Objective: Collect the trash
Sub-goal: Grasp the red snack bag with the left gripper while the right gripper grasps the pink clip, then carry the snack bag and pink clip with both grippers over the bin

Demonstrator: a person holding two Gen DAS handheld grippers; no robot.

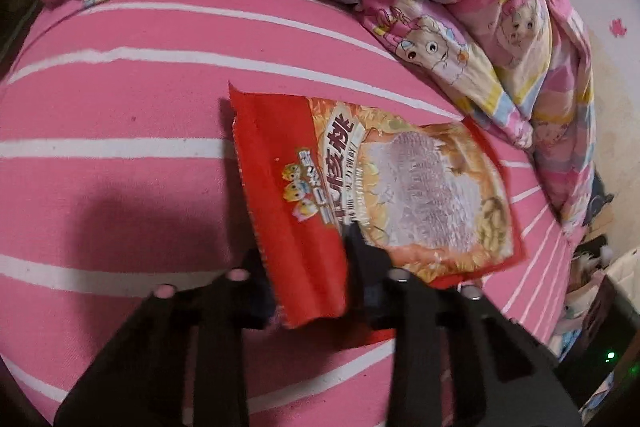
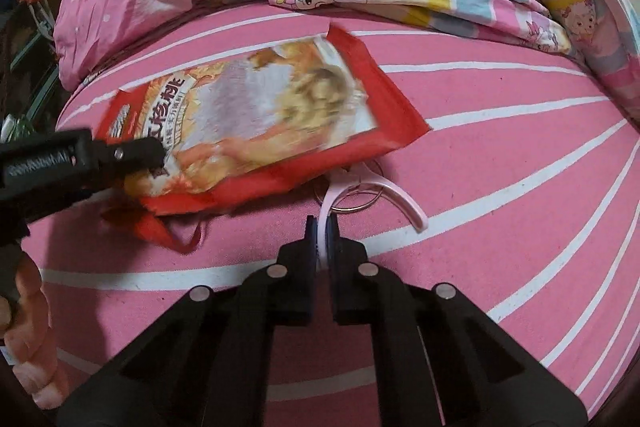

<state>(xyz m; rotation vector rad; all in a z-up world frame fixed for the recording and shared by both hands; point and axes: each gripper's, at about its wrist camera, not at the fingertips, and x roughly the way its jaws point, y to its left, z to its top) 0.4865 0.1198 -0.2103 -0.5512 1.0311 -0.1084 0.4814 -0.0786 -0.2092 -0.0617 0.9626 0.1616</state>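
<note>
We have the left gripper [image 1: 308, 259] pinching the red snack bag [image 1: 372, 187] on the pink striped sheet [image 1: 120, 99] — our right gripper [image 2: 321, 227] clamps the pink clip [image 2: 360, 187] just beside the bag.

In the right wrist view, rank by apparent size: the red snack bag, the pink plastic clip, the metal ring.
1. red snack bag, by far the largest.
2. pink plastic clip, partly under the bag.
3. metal ring, smallest, partly hidden by the clip.
</note>
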